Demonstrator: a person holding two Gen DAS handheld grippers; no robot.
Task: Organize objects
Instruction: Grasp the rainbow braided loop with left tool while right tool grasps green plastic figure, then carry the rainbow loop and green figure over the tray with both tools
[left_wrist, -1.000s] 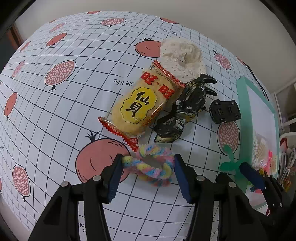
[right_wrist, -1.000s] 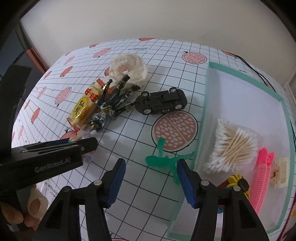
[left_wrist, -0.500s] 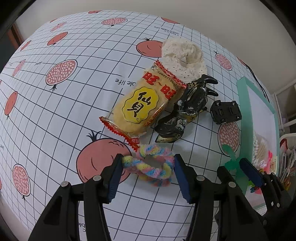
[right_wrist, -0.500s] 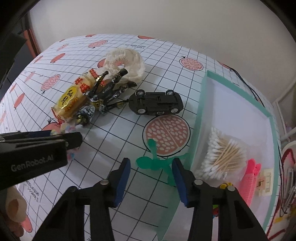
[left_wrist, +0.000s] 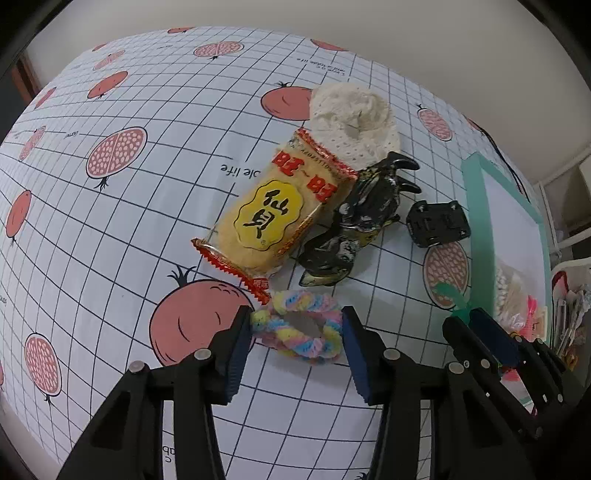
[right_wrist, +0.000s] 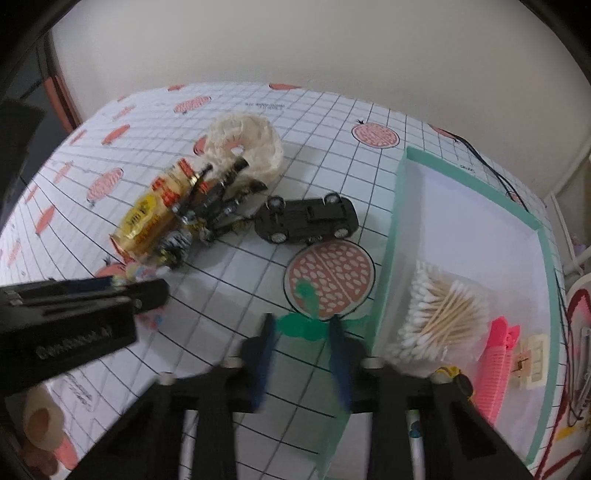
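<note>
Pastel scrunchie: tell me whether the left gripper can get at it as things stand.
Probably yes. The pastel scrunchie lies flat between the open fingers of the left gripper, nothing on top; only the snack packet corner sits close behind it.

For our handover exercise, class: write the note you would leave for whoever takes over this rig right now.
Left gripper: open, jaws either side of the pastel scrunchie, not yet closed on it.
Right gripper: open, astride the green figure lying beside the tray.
Already in the tray: cotton swabs, pink comb.
Still loose on the table: snack packet, cream scrunchie, dark hair claw, toy car on its roof.
Left: grip both targets, tray them, then the rest.
</note>
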